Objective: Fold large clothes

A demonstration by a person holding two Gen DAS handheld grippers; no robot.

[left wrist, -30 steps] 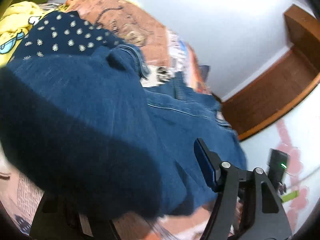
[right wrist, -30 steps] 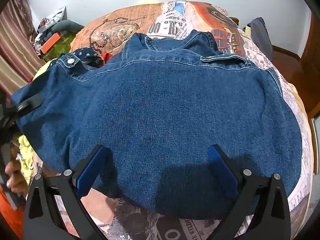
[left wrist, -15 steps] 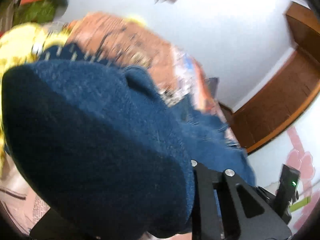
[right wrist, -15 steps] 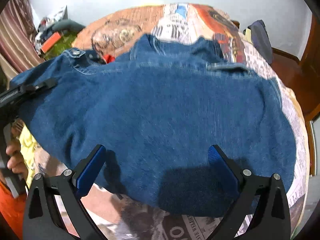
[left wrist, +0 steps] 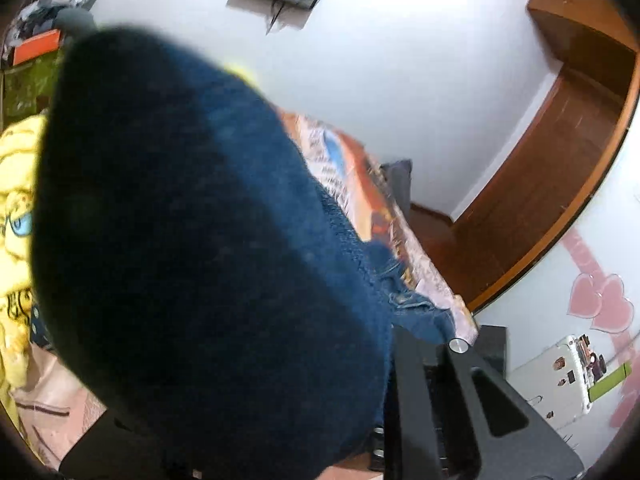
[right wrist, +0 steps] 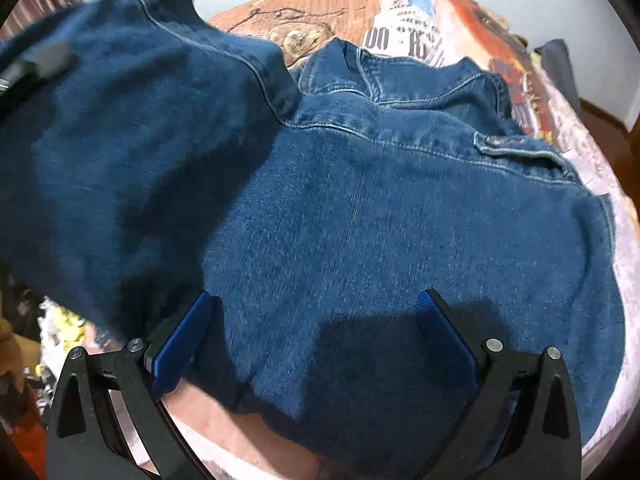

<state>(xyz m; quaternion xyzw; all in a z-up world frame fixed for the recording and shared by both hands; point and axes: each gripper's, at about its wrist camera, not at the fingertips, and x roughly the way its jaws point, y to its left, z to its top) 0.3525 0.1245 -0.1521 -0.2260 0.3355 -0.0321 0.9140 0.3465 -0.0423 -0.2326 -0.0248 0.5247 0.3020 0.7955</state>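
Observation:
A blue denim jacket (right wrist: 400,208) lies back-up on the bed. Its left side (right wrist: 120,120) is lifted and carried over the body. My left gripper (right wrist: 32,68) is shut on that lifted denim; in the left wrist view the cloth (left wrist: 192,248) drapes over the fingers and hides most of them. My right gripper (right wrist: 312,344) is open, its blue pads on either side of the jacket's near hem, hovering just above it.
The bed has a printed orange and newspaper-pattern cover (right wrist: 400,16). A yellow cartoon garment (left wrist: 16,200) lies at the left. A white wall, a wooden door frame (left wrist: 560,160) and floor are to the right. Clutter (left wrist: 36,44) sits at the far left.
My left gripper has shut on the jacket's left side and lifted it up and rightward over the body. The right gripper has stayed open near the hem.

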